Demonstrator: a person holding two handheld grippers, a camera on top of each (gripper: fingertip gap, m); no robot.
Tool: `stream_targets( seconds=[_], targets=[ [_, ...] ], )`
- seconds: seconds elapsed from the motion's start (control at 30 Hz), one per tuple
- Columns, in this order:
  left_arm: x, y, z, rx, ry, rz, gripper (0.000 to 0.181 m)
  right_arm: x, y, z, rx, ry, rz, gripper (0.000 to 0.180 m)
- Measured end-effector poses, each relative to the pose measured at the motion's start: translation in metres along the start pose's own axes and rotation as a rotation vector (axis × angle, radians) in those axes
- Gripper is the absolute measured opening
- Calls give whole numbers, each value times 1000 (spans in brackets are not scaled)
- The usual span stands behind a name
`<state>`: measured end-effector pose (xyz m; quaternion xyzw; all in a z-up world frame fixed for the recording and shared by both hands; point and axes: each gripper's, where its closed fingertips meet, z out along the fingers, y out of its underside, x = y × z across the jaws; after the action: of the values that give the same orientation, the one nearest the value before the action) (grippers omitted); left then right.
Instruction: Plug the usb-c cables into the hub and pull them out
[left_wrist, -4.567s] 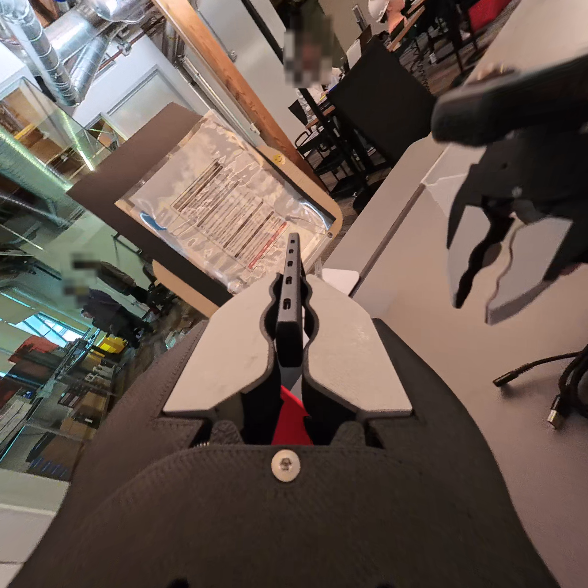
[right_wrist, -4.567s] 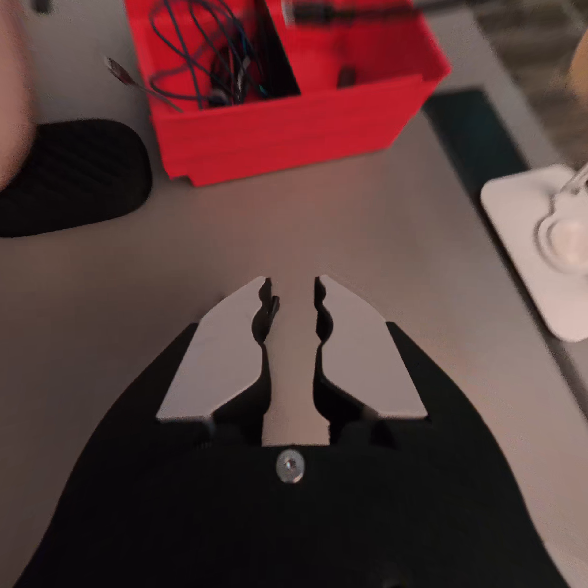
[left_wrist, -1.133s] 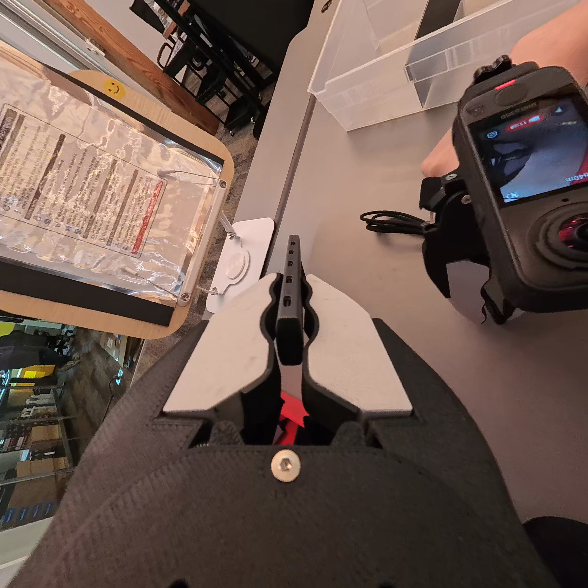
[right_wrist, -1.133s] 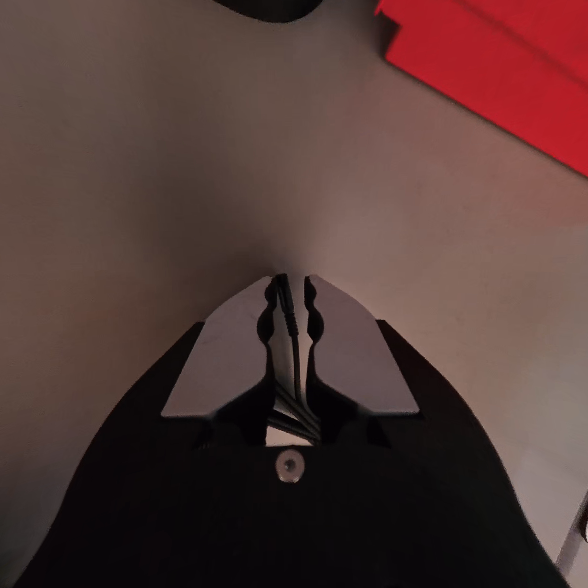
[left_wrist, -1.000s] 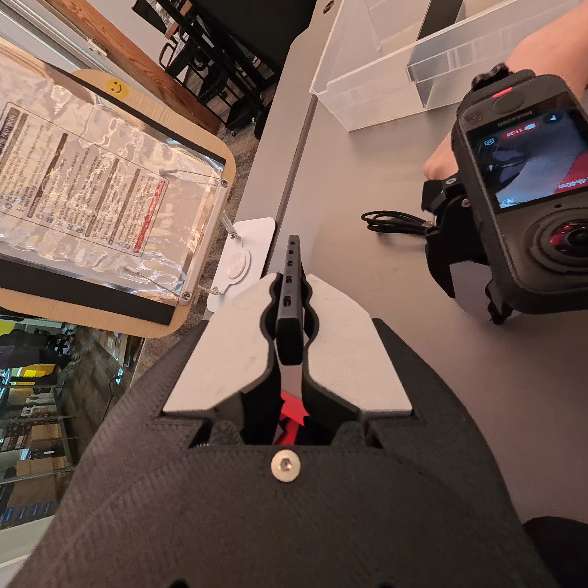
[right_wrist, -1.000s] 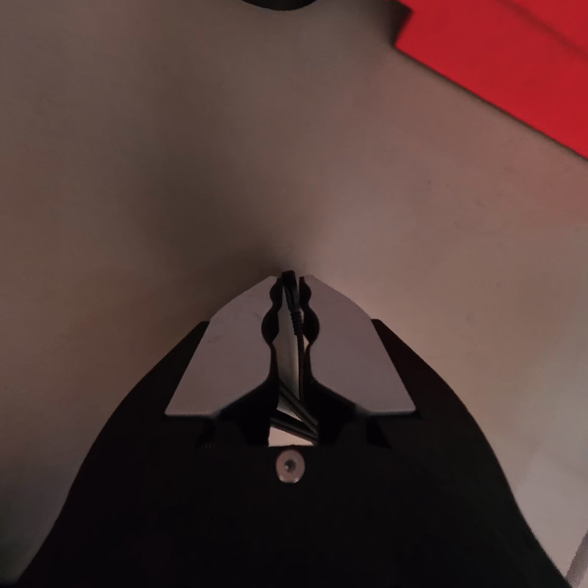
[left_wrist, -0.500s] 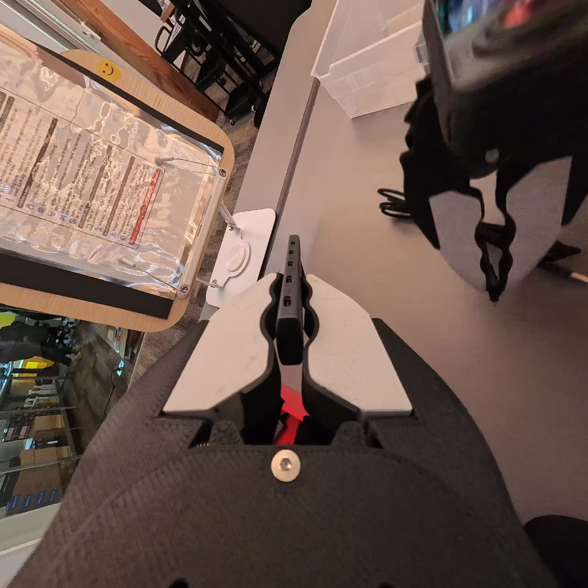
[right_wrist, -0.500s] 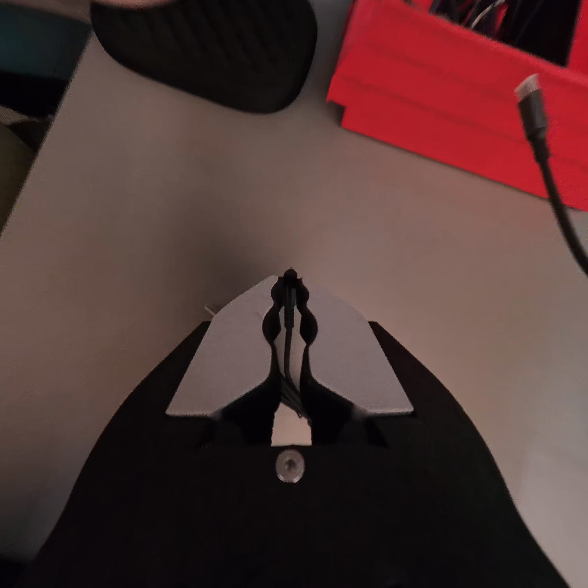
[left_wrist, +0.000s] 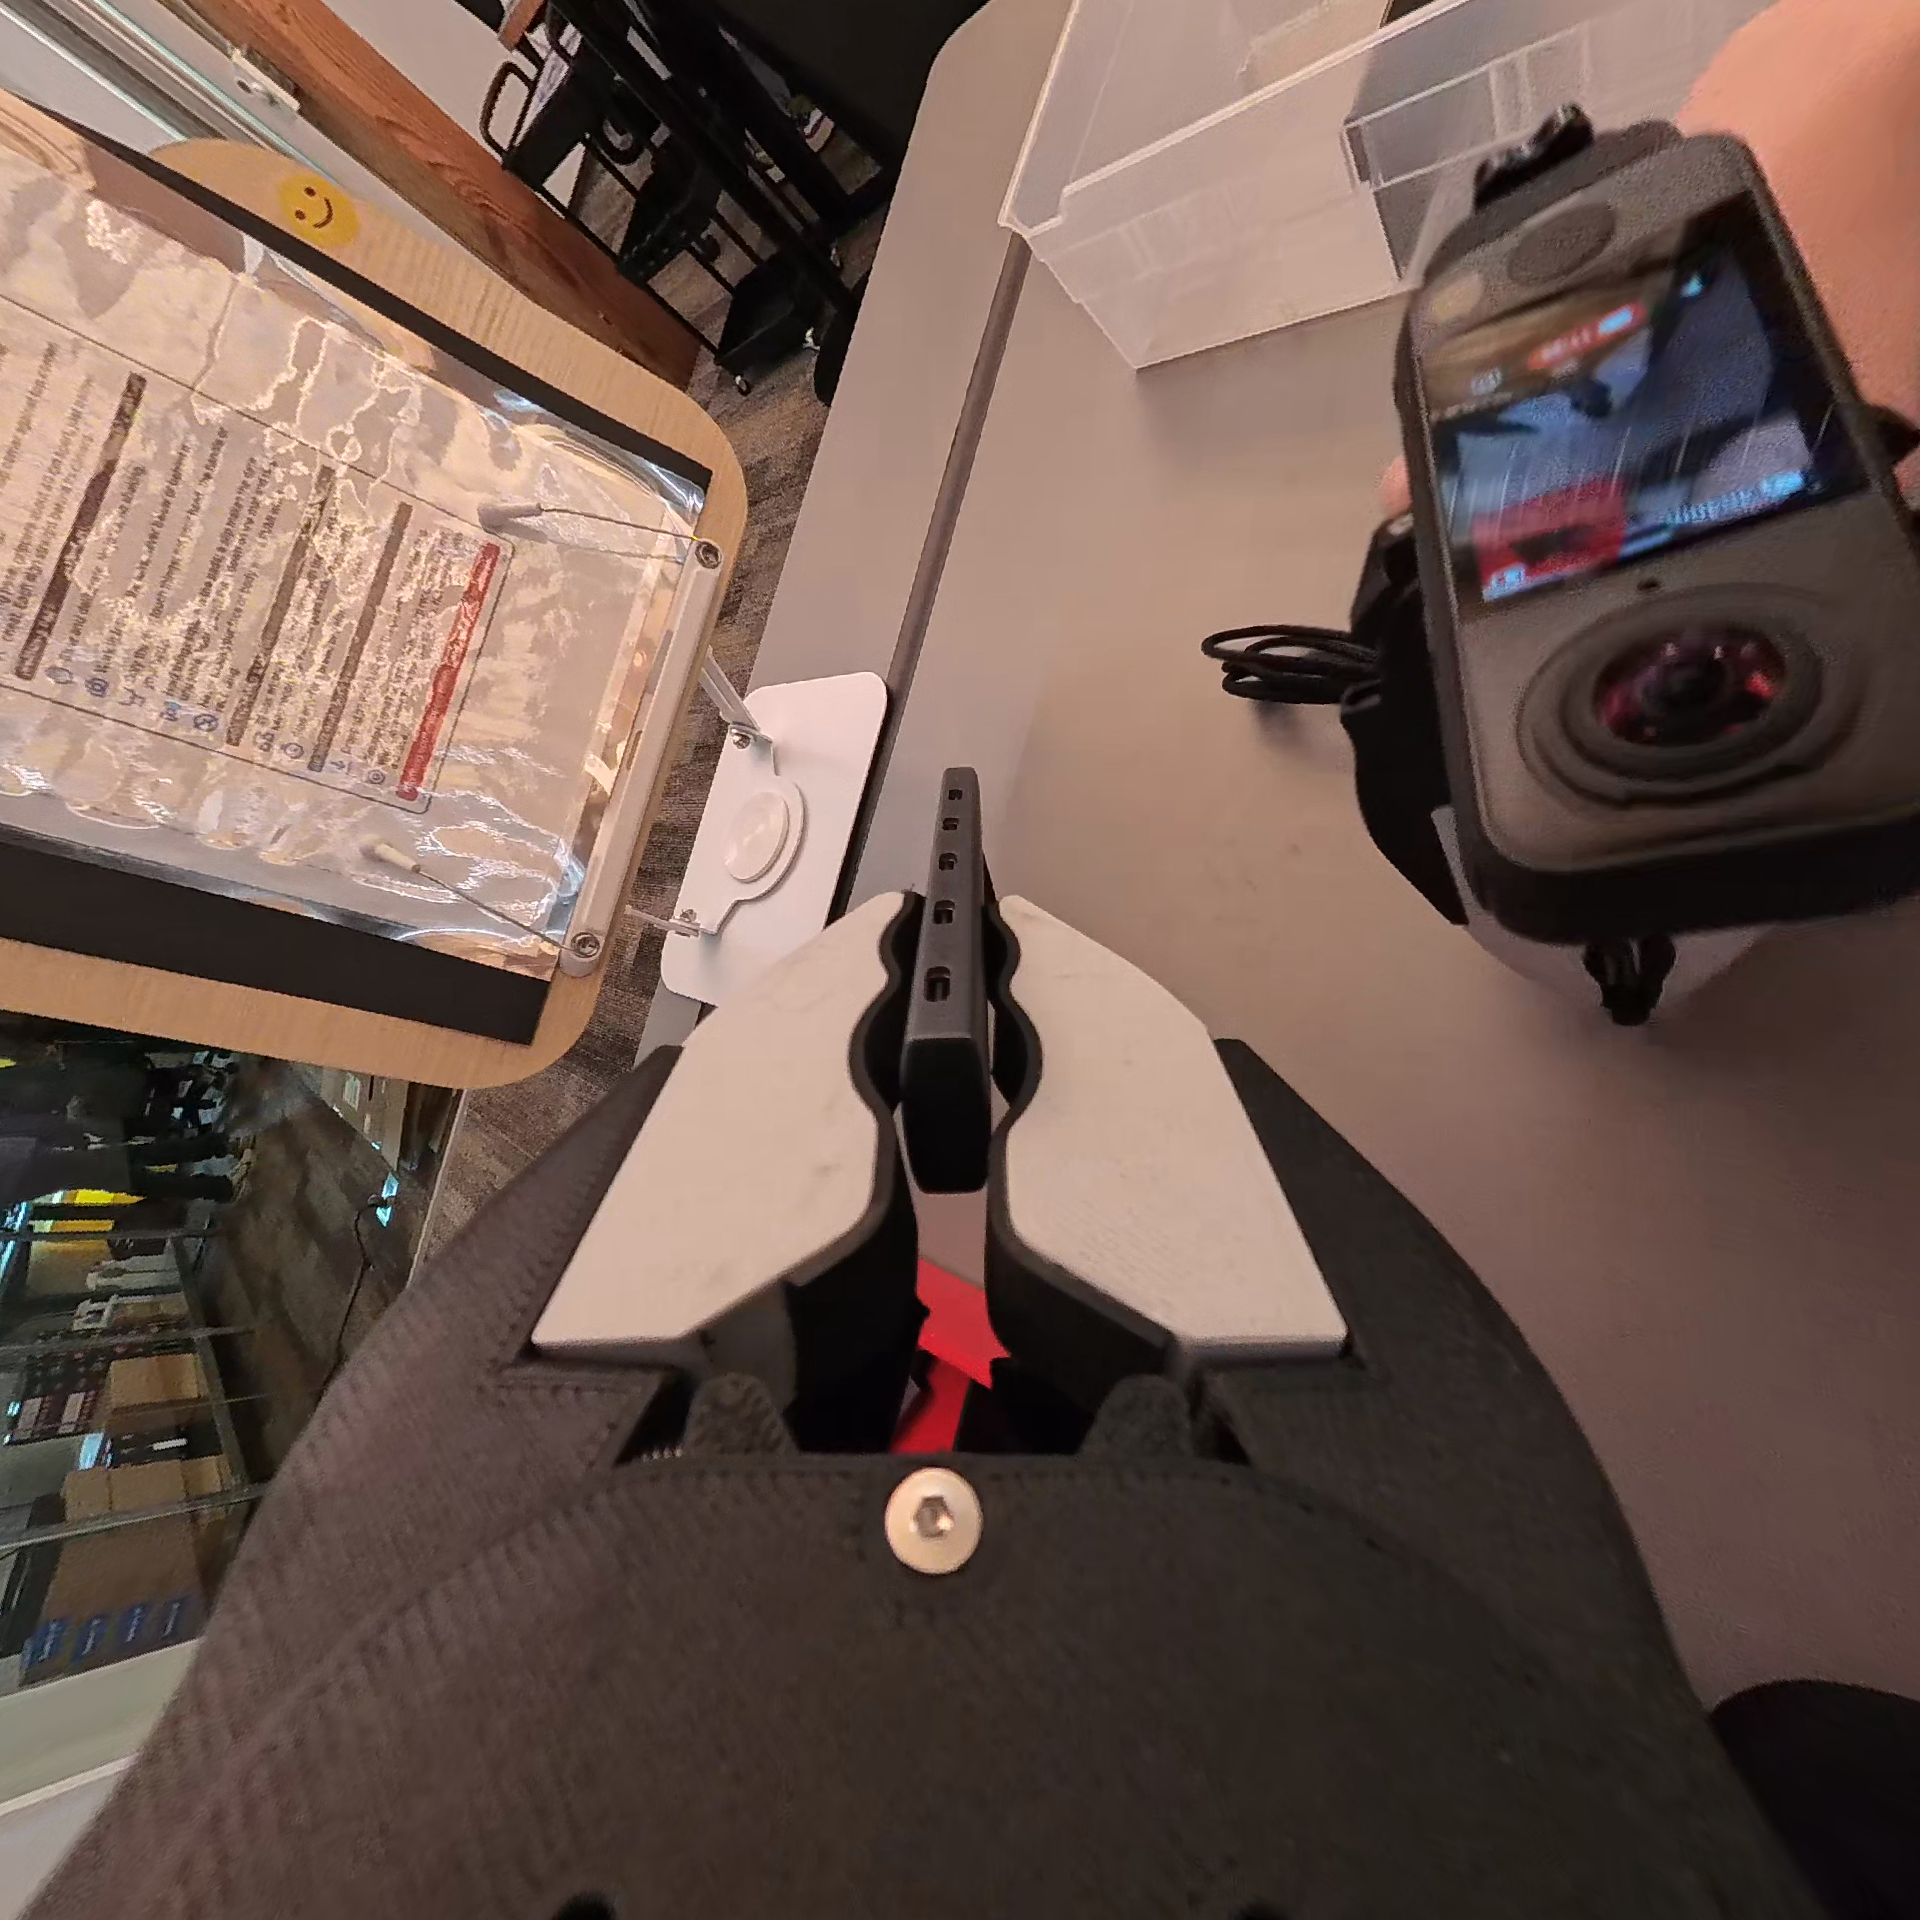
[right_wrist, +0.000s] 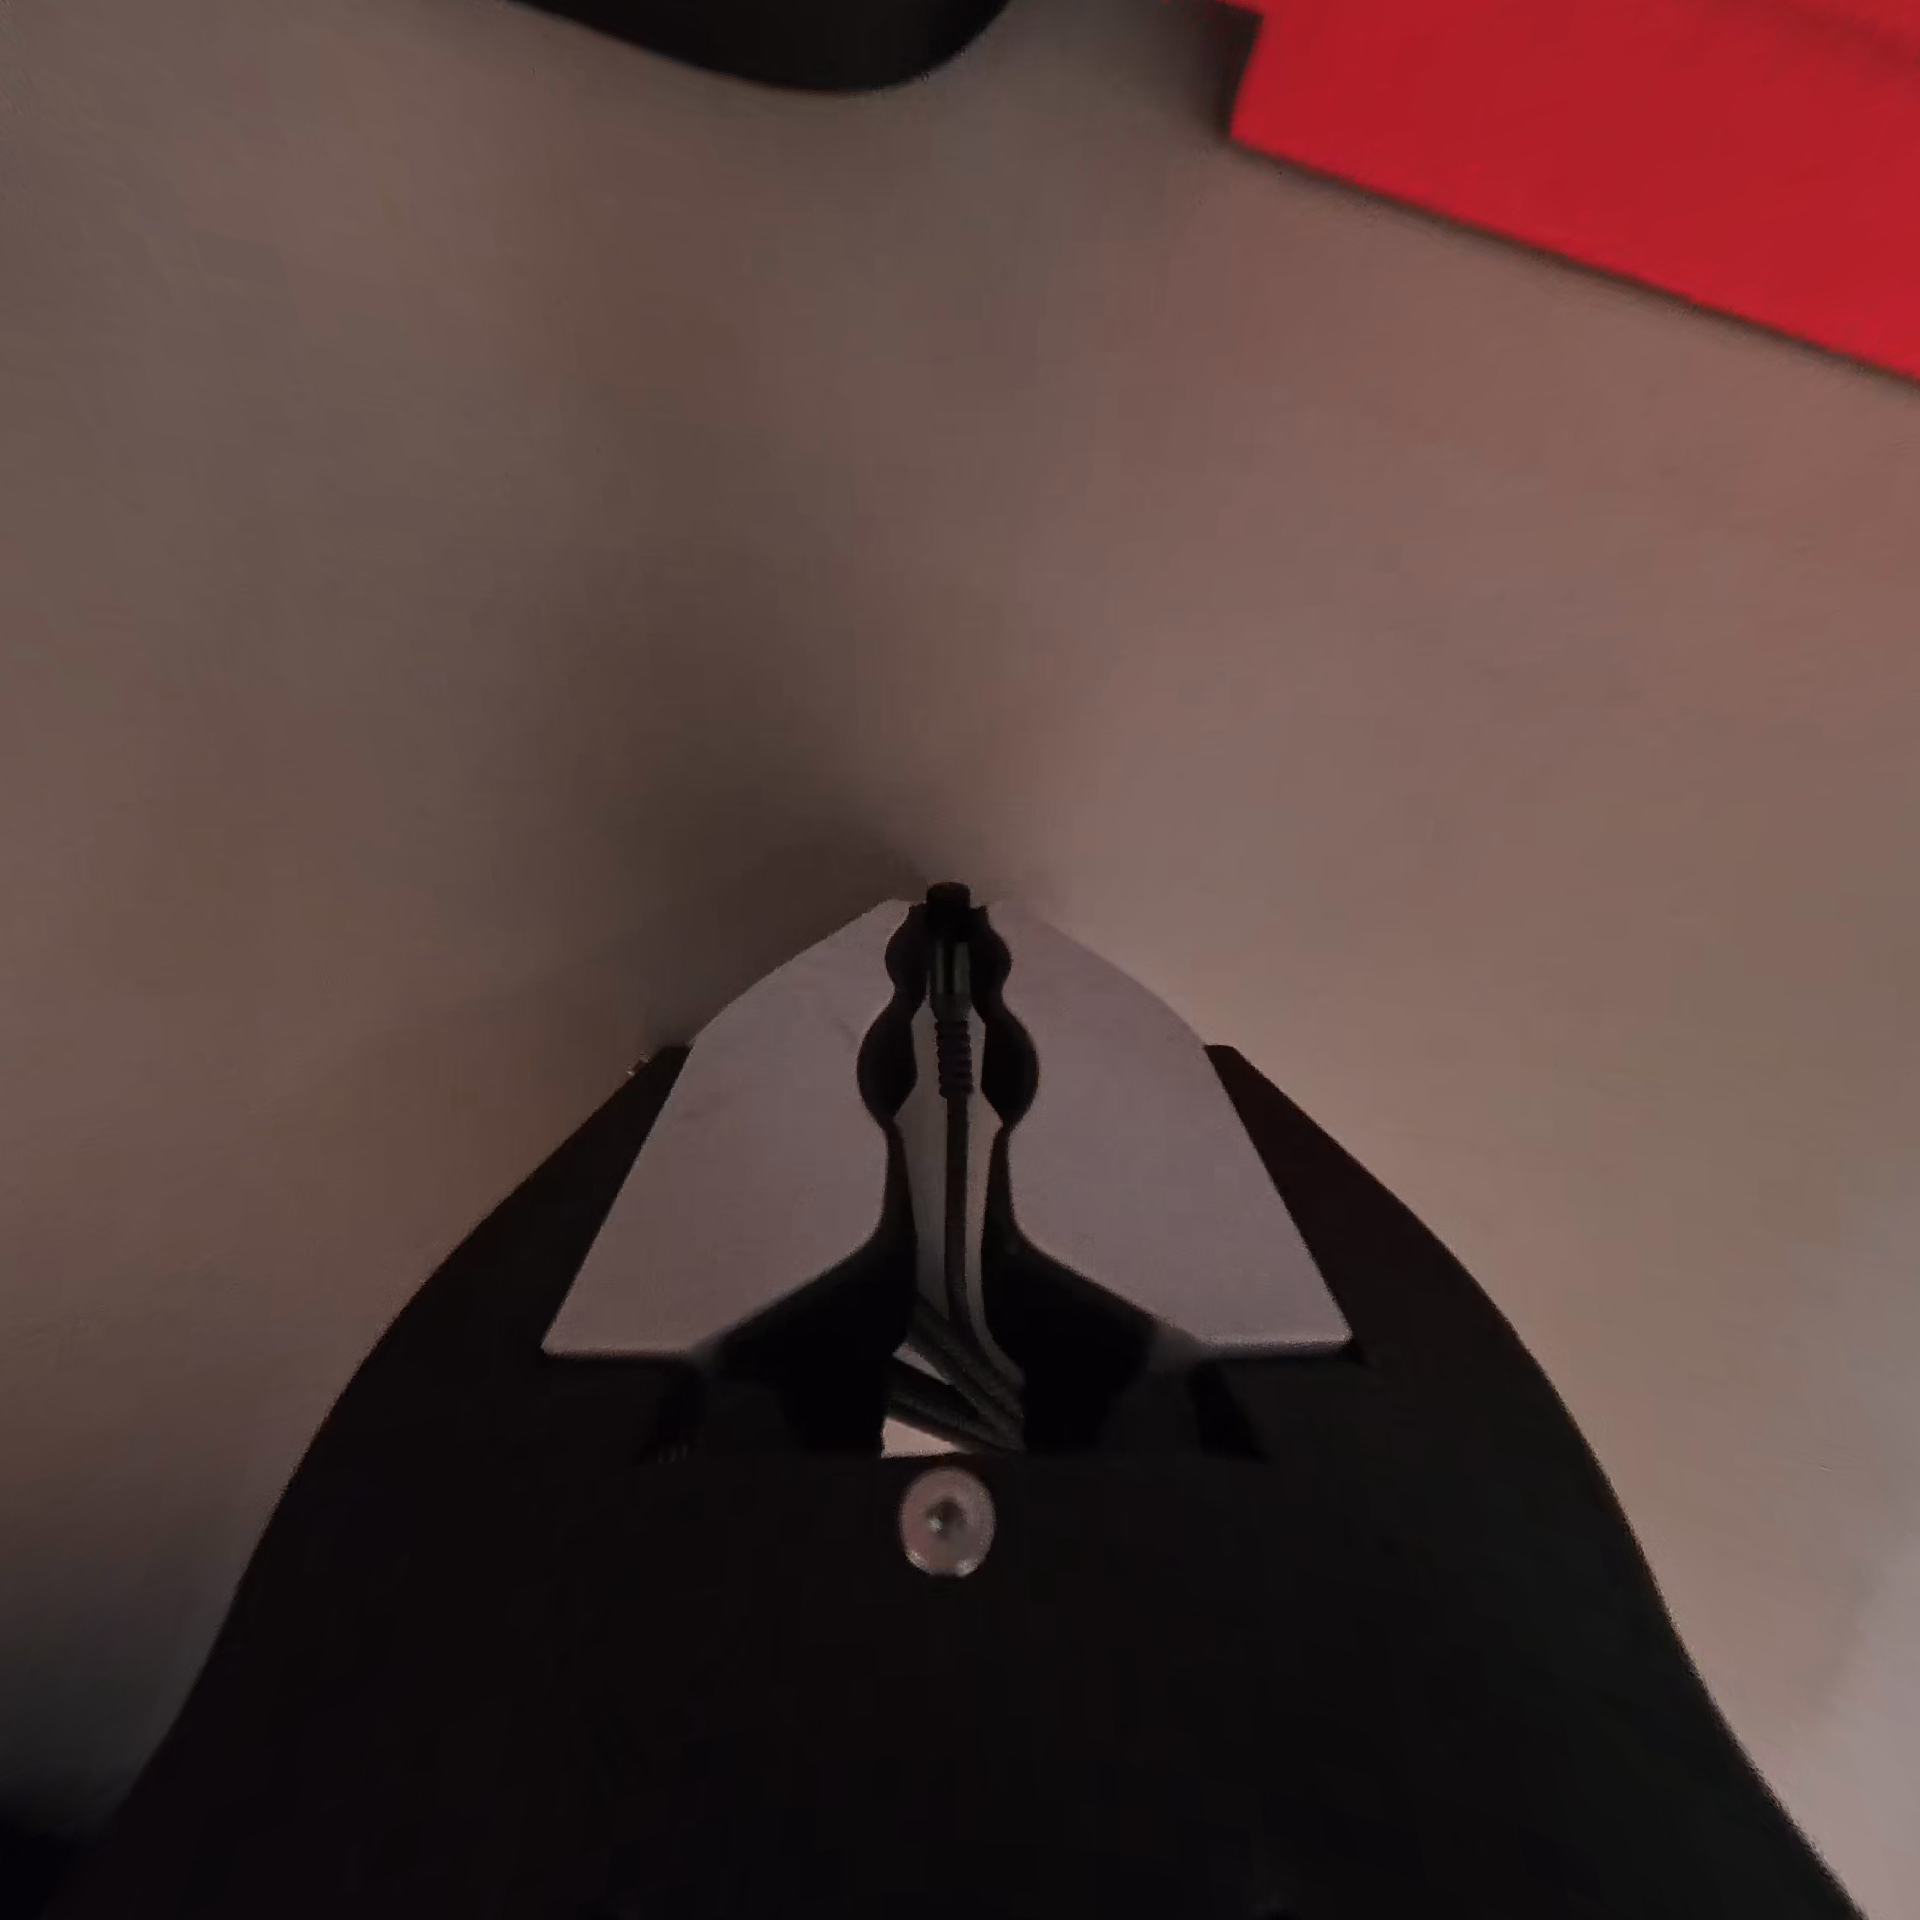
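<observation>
My left gripper (left_wrist: 951, 914) is shut on a slim dark grey hub (left_wrist: 948, 997), held on edge with its row of ports facing up, above the grey table (left_wrist: 1195, 810). My right gripper (right_wrist: 948, 912) is shut on the black plug of a usb-c cable (right_wrist: 952, 1008); the plug tip pokes just past the fingertips, close over the table (right_wrist: 520, 623). The cable trails back between the fingers. In the left wrist view the right gripper (left_wrist: 1621, 966) is at the right with its camera (left_wrist: 1652, 561), a hand behind it, and a coil of black cable (left_wrist: 1283, 665) beside it.
A red bin (right_wrist: 1621, 135) lies at the top right of the right wrist view, a black pad (right_wrist: 790, 42) at the top. A clear plastic bin (left_wrist: 1226, 197) stands at the table's far side. A white stand base (left_wrist: 774, 821) and a framed sheet (left_wrist: 312, 592) are left. My hands' fingertips stand some 20 cm from each other.
The right gripper closed on the cable plug about a second ago, lifted with it, and is now low over the table again. The left gripper keeps holding the hub almost still.
</observation>
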<state>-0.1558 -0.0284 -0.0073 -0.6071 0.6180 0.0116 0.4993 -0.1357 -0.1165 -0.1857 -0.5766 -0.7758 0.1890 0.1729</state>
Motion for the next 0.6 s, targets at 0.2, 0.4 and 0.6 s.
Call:
stream_targets(
  seconds=[0.2,0.4,0.6],
  targets=[
    [-1,0,-1,4,-1,-2,10,0,1,4,-13,9,-1,9],
    [-1,-1,-2,8,0,-2,10,1,4,9,-53,31,-25,11],
    [0,-1,-1,6,5,-2,10,0,3,11,-53,25,-31,9]
  ],
)
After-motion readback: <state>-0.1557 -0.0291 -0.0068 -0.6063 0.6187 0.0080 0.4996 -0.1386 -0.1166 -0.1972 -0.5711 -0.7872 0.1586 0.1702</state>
